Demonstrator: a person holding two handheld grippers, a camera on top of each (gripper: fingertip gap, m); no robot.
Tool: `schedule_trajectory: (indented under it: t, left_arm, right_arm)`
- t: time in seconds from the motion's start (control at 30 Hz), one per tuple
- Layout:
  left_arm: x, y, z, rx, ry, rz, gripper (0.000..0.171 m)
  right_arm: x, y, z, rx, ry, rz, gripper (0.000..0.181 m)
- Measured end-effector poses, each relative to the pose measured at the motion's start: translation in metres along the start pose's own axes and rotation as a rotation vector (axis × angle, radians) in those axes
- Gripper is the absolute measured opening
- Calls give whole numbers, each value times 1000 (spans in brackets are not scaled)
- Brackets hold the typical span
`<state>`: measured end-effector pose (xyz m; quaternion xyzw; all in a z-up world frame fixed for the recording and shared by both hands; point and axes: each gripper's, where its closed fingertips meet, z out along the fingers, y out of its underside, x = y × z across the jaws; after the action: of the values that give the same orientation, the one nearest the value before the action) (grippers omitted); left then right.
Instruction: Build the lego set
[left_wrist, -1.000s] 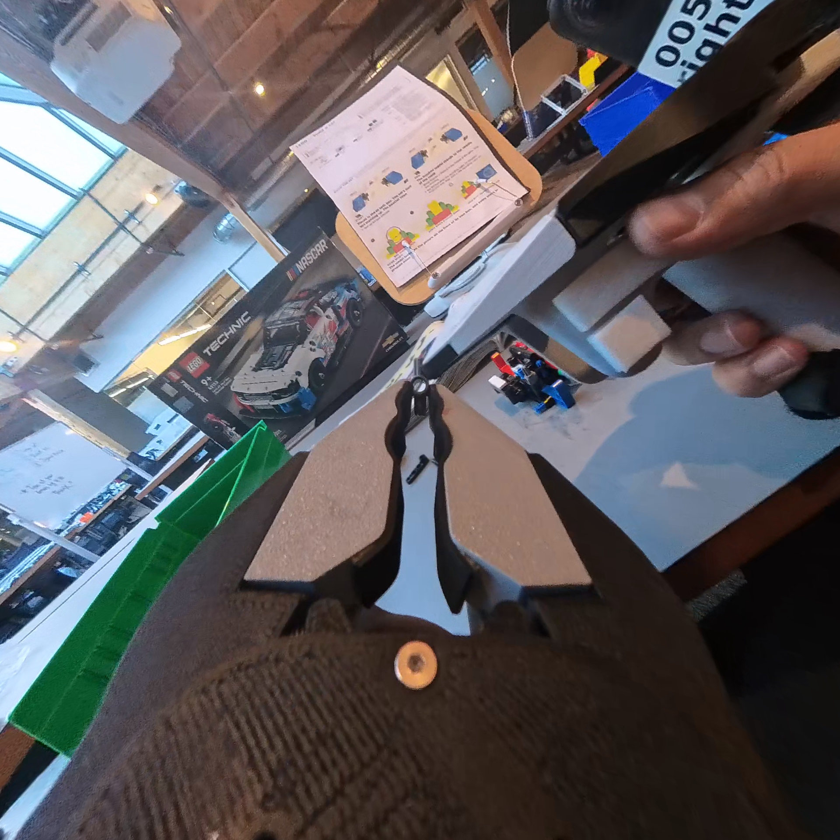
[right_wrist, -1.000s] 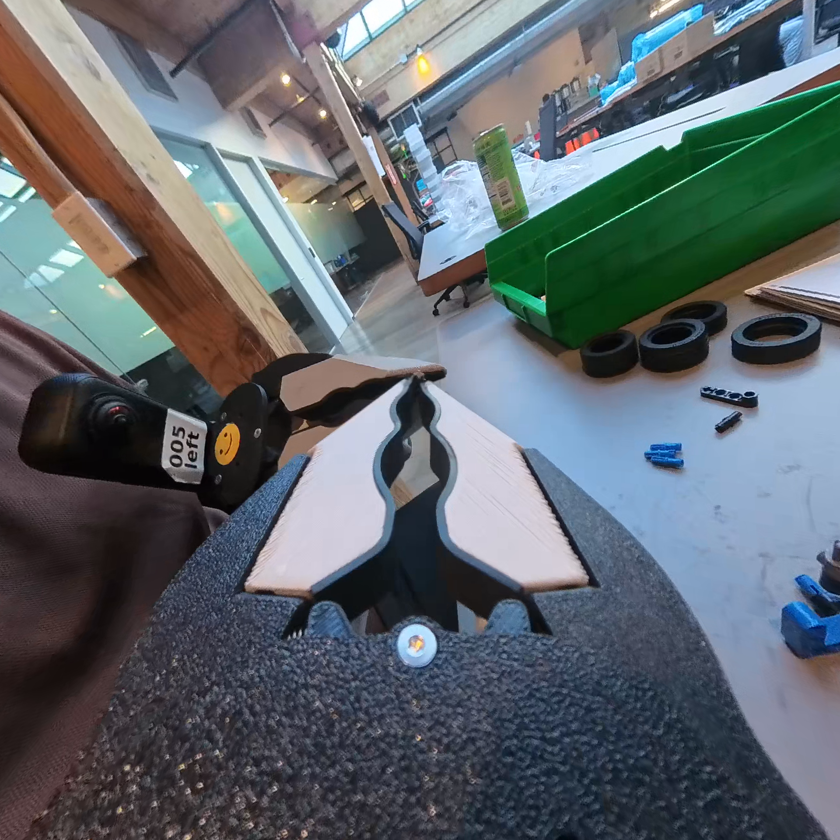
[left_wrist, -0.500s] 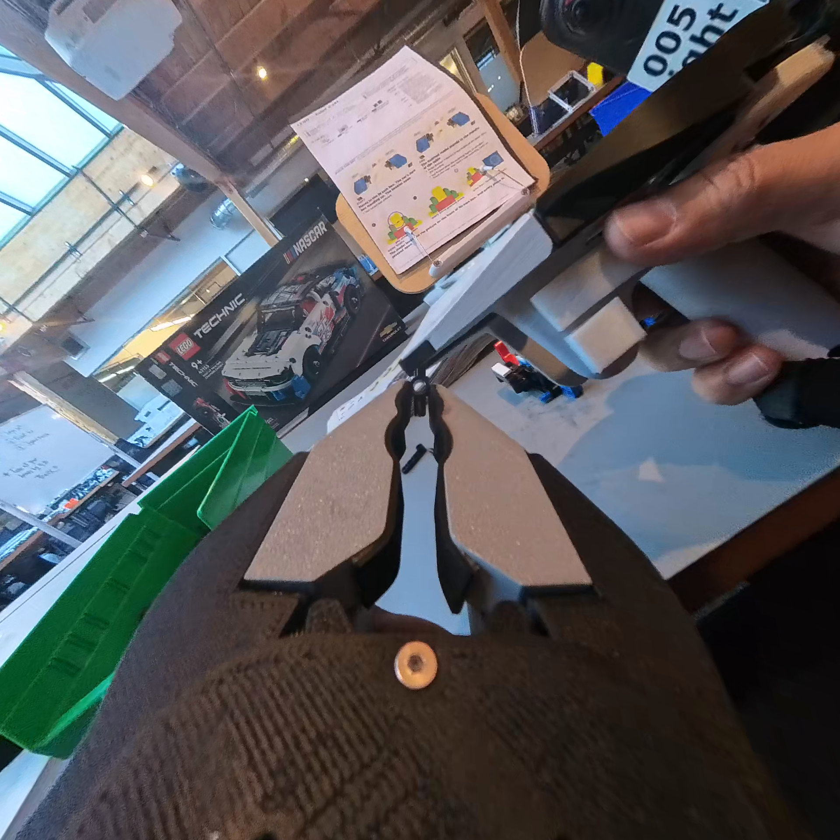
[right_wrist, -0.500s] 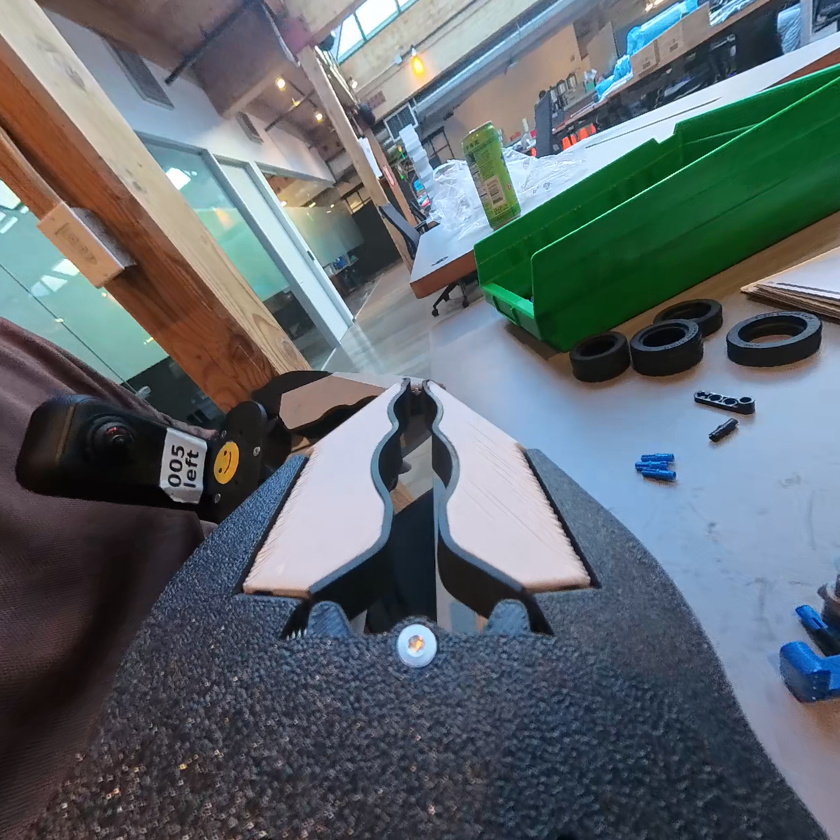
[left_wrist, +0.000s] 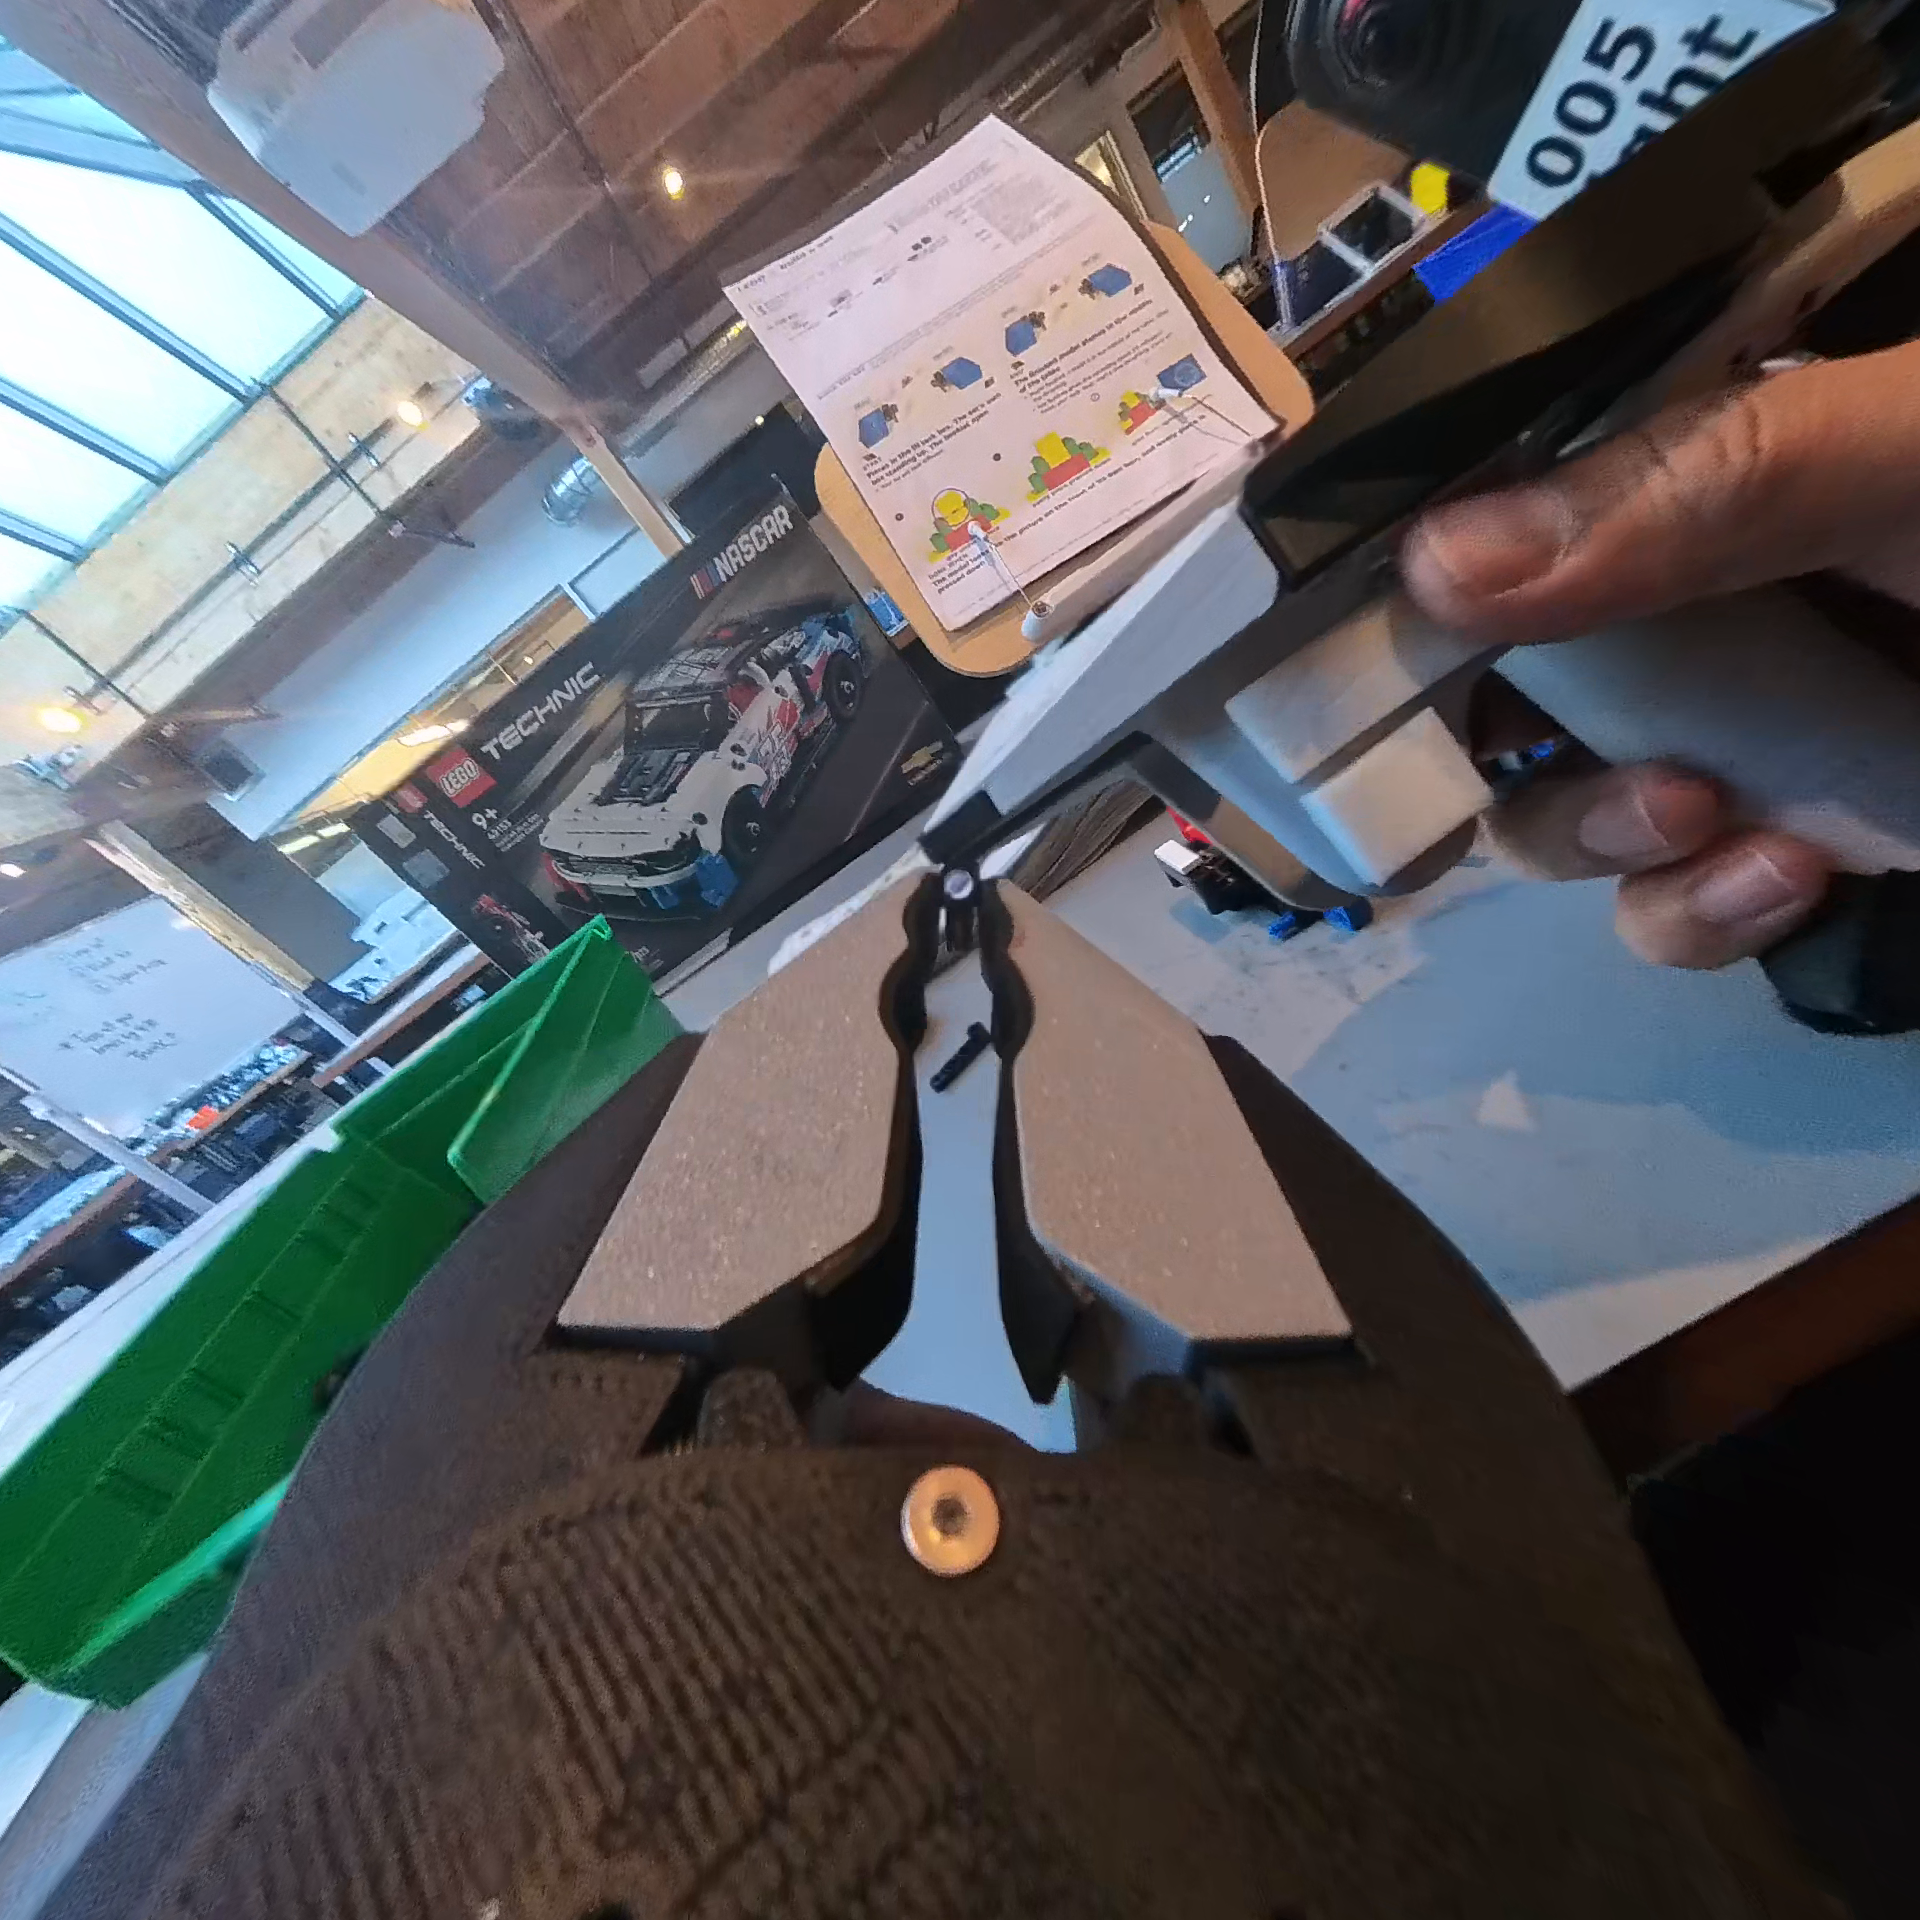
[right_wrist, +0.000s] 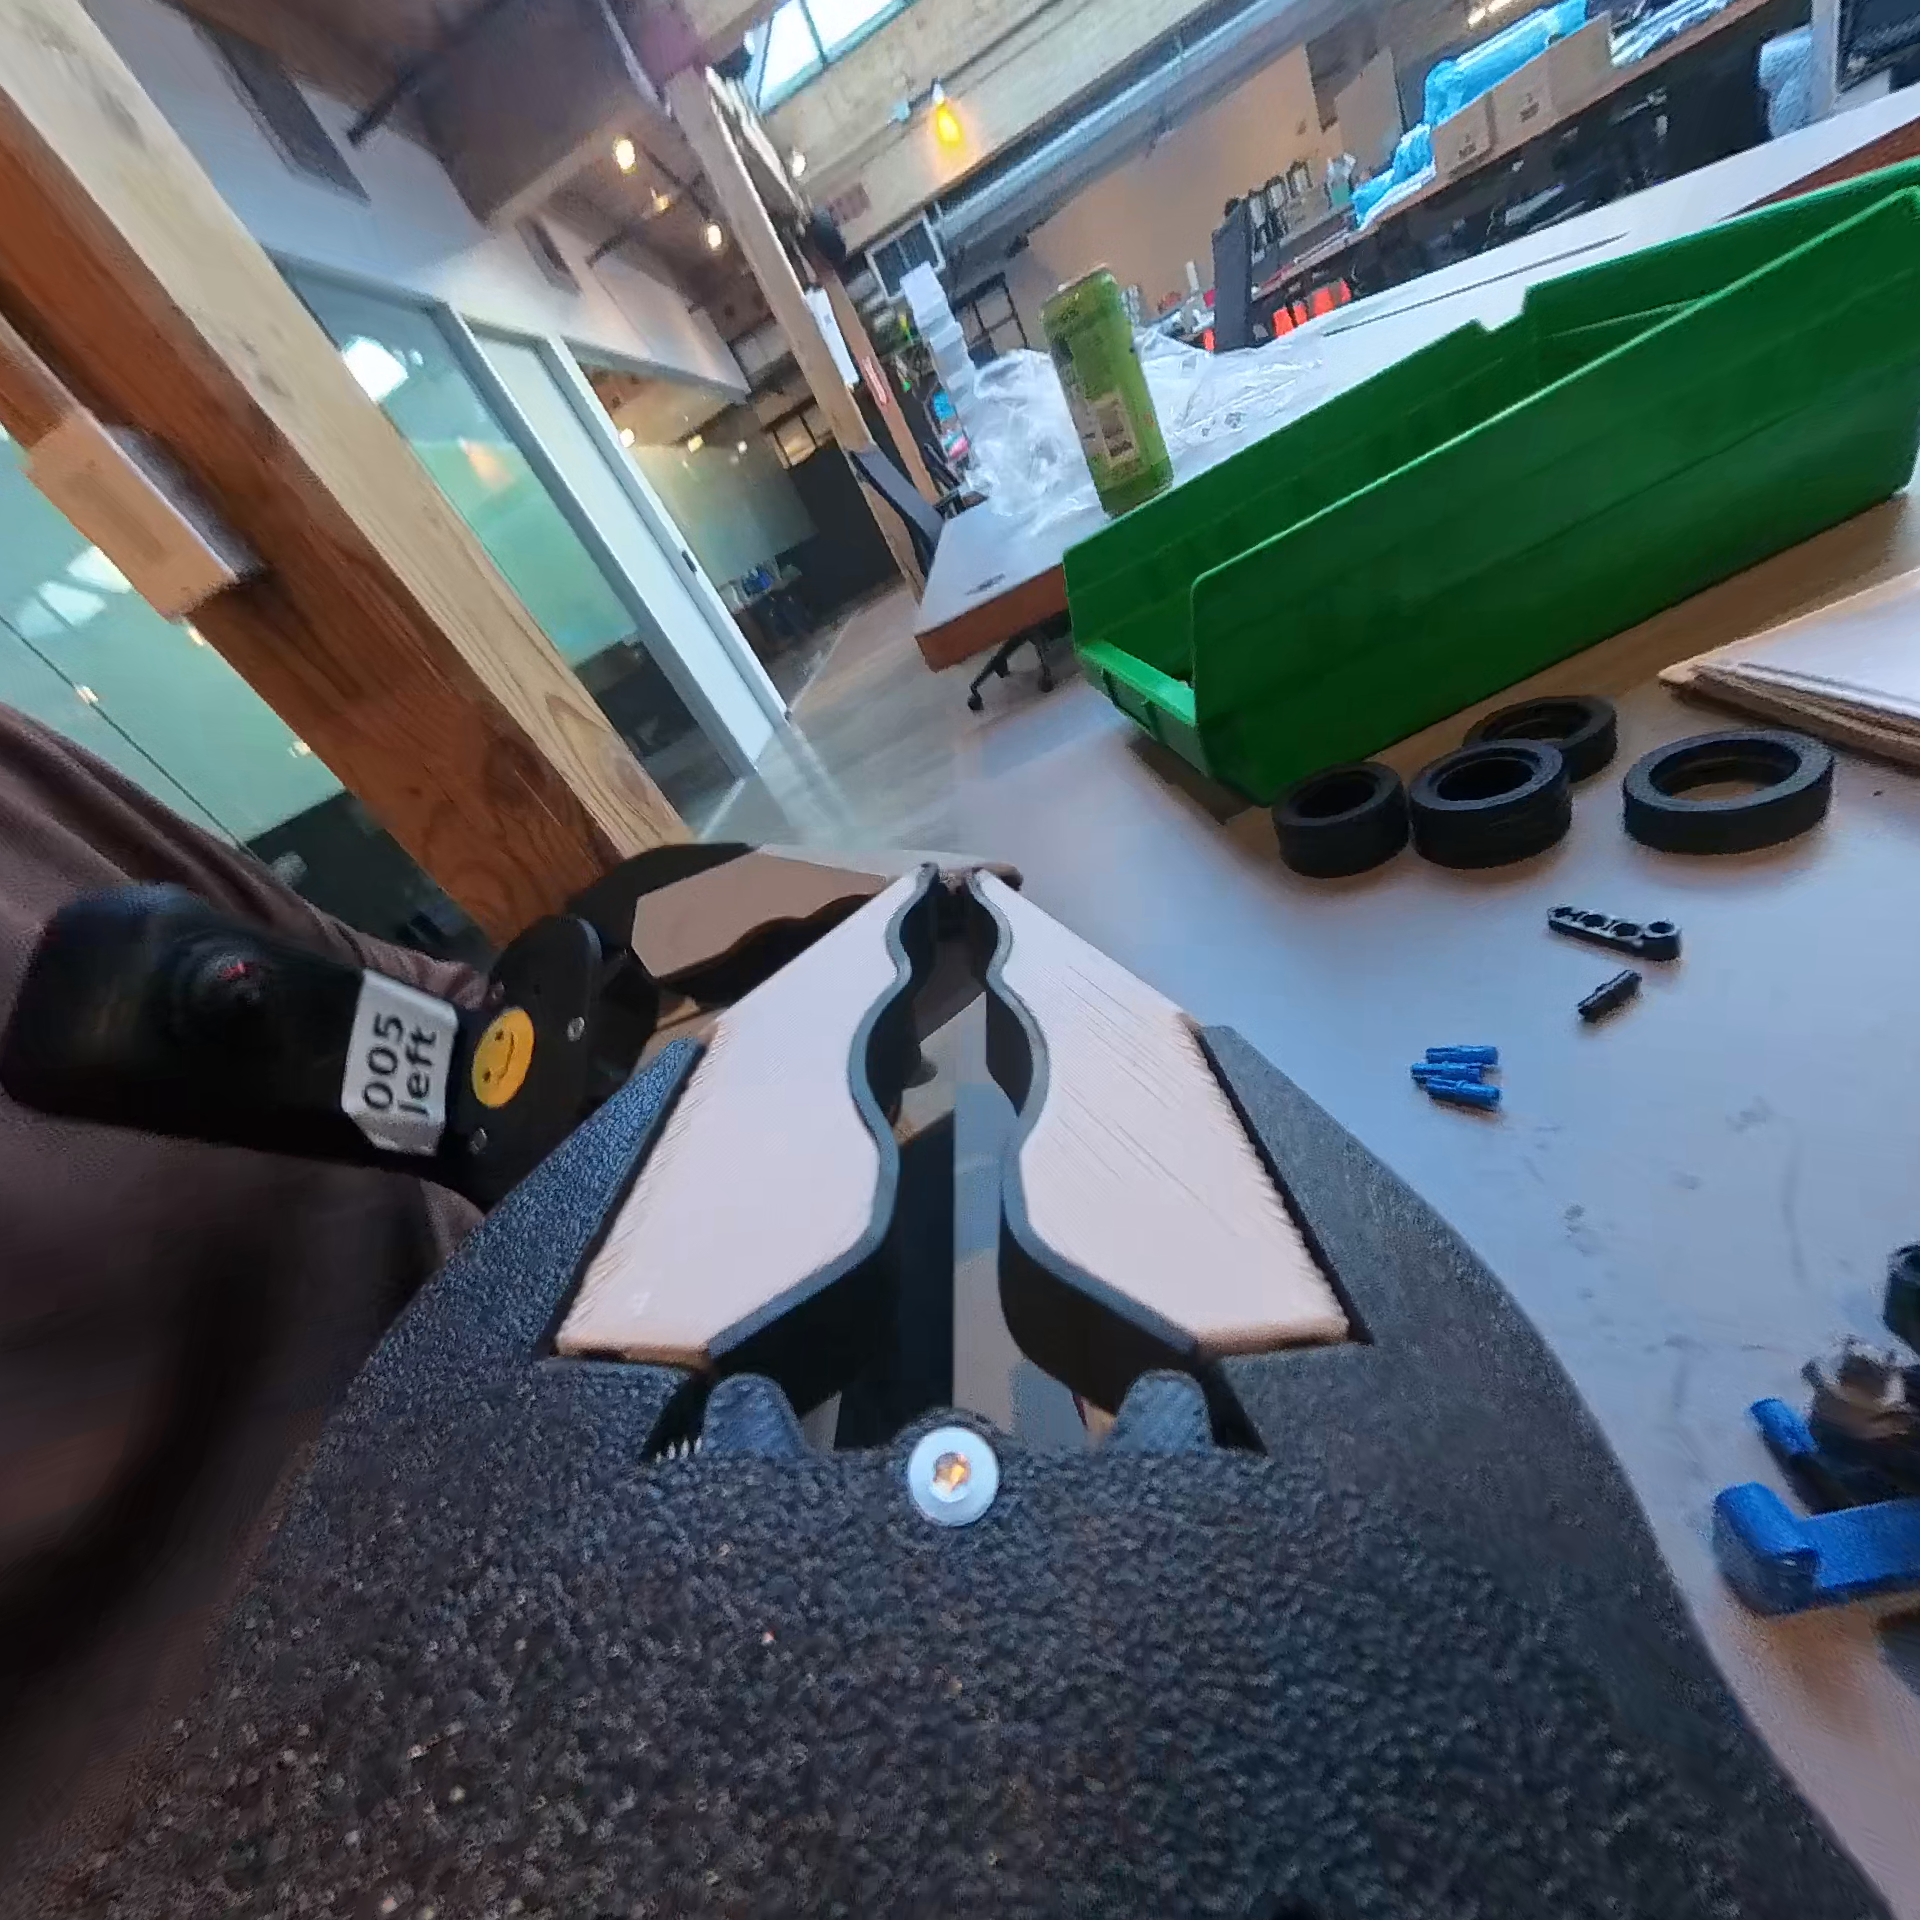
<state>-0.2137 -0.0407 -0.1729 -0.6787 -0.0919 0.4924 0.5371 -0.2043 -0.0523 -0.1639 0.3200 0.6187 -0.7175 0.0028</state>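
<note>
— Where is our piece?

— Off the grey bench (right_wrist: 1299, 1049), in the air at its near edge. The left gripper (left_wrist: 954, 906) is clenched on a small dark piece with a shiny round end (left_wrist: 957, 885), which sits right at the fingertips.

— And the right gripper (right_wrist: 951, 883)?

— It meets the left one tip to tip, with its fingers pinched together. We cannot tell whether it grips that same piece or only touches it.

— So this looks like a mating or handover step. How do we do it well?

— The hold is shallow, so we should push straight along the piece's axis. A sideways nudge could pop it out. We hold the left steady and let the right do the moving, slowly.

— And if it drops?

— It would probably fall off the edge, so we should shift inward over the bench first.

— What comes after?

— The loose parts lie well apart from us: four black rubber tyres (right_wrist: 1491, 805) beside the green plastic bin (right_wrist: 1558, 540), a few small blue pins (right_wrist: 1455, 1075), and the part-built blue and black assembly (right_wrist: 1829, 1527) to the right.
</note>
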Motion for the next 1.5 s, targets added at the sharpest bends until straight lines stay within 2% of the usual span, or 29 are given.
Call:
schedule_trajectory:
  t: [0.1, 0.17, 0.2, 0.27, 0.33, 0.4, 0.47, 0.53, 0.6, 0.77, 0.9, 1.0, 1.23, 1.37, 1.5]
  left_arm:
    - [2, 1, -5, -2, 79, -111, 5]
    - [-2, 4, -11, -21, 182, -235, 16]
    - [-6, 13, -12, -69, 224, -281, 20]
    - [-10, 46, -13, -247, 314, -338, 23]
    - [-3, 73, -21, -395, 463, -410, 23]
    - [3, 86, -28, -459, 577, -481, 20]
    - [10, 95, -32, -504, 670, -497, 15]
    - [20, 104, -38, -564, 772, -475, 18]
    - [24, 109, -34, -586, 799, -448, 17]
    - [41, 98, -29, -567, 917, -474, 11]
    - [40, 97, -23, -579, 918, -470, 24]
    - [31, 100, -19, -609, 869, -500, 24]
    - [43, 96, -12, -690, 760, -604, 25]
    - [43, 99, -6, -704, 676, -508, 25]
    - [42, 101, -20, -717, 681, -384, 35]
  right_arm:
    - [2, 0, 0, -42, 26, -88, 4]
    - [9, -1, 0, -71, 57, -125, 4]
    - [14, 0, 0, -94, 70, -130, 4]
    - [24, 8, 1, -152, 83, -109, 4]
    - [33, 17, 3, -207, 106, -101, 4]
    - [37, 29, 7, -274, 110, -104, 4]
    - [37, 39, 10, -332, 109, -122, 4]
    - [37, 48, 13, -383, 113, -149, 4]
    - [35, 57, 12, -423, 119, -163, 4]
    - [34, 60, 3, -427, 142, -140, 4]
    - [41, 58, -7, -431, 171, -153, 4]
    - [44, 58, -8, -439, 168, -154, 4]
    - [42, 53, -3, -407, 136, -151, 4]
    - [40, 51, -6, -388, 124, -137, 4]
    - [36, 52, -9, -389, 118, -142, 4]
